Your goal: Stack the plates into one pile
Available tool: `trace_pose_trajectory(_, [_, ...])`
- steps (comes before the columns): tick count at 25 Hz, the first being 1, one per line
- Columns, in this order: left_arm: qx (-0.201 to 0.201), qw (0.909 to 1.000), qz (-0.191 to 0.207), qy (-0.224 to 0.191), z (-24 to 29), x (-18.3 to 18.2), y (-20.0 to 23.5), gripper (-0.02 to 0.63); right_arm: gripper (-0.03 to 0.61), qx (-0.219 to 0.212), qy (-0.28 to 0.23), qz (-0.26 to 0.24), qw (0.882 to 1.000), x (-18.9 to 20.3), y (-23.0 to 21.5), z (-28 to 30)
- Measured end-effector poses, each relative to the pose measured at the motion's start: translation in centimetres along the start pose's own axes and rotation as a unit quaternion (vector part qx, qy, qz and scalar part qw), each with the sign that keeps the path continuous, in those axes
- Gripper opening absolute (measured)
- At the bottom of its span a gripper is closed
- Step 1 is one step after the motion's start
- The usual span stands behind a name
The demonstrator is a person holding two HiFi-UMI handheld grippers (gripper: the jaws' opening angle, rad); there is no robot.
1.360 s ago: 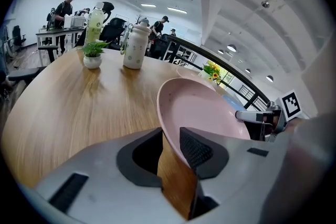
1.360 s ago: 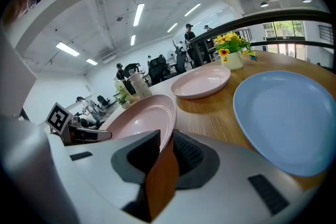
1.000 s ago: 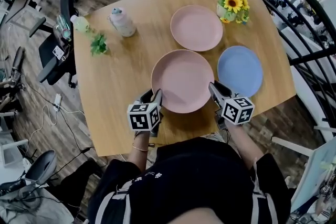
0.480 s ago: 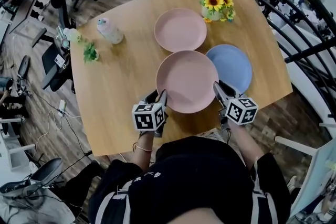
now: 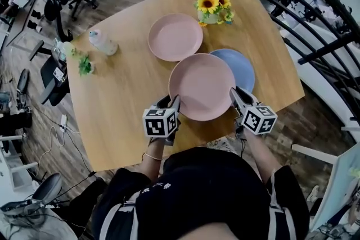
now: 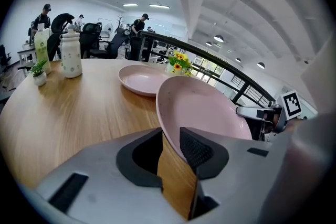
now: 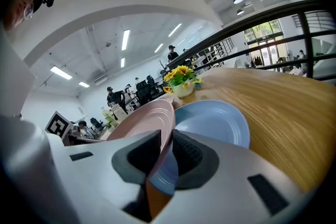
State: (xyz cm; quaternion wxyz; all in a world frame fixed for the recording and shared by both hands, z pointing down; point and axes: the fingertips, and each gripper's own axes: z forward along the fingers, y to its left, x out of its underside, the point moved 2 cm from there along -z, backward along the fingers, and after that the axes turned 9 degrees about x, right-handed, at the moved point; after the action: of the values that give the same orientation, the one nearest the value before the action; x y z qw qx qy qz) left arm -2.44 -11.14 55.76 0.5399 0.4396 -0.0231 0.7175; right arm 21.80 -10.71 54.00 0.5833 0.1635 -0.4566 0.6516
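The left hand-held gripper (image 5: 171, 104) pinches the near left rim of the large pink plate (image 5: 202, 86), and the right hand-held gripper (image 5: 235, 95) pinches its near right rim. The plate is held tilted, clear of the bench (image 5: 124, 93). A second ago it sat beside the blue plate (image 5: 243, 67) with a gap between them; now it has shifted across and covers the blue plate's left part. The smaller pink plate (image 5: 175, 36) lies unmoved near the sunflowers (image 5: 212, 4)
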Motion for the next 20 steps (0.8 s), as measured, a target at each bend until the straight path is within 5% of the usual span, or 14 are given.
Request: trace_pose_trajectory(20, [0.007,0.9995,0.013,0.029,8.1,-0.8,-6.3,0.104,0.072,0.006,-0.006,0.025,1.0,-1.9,-9.9,-1.1])
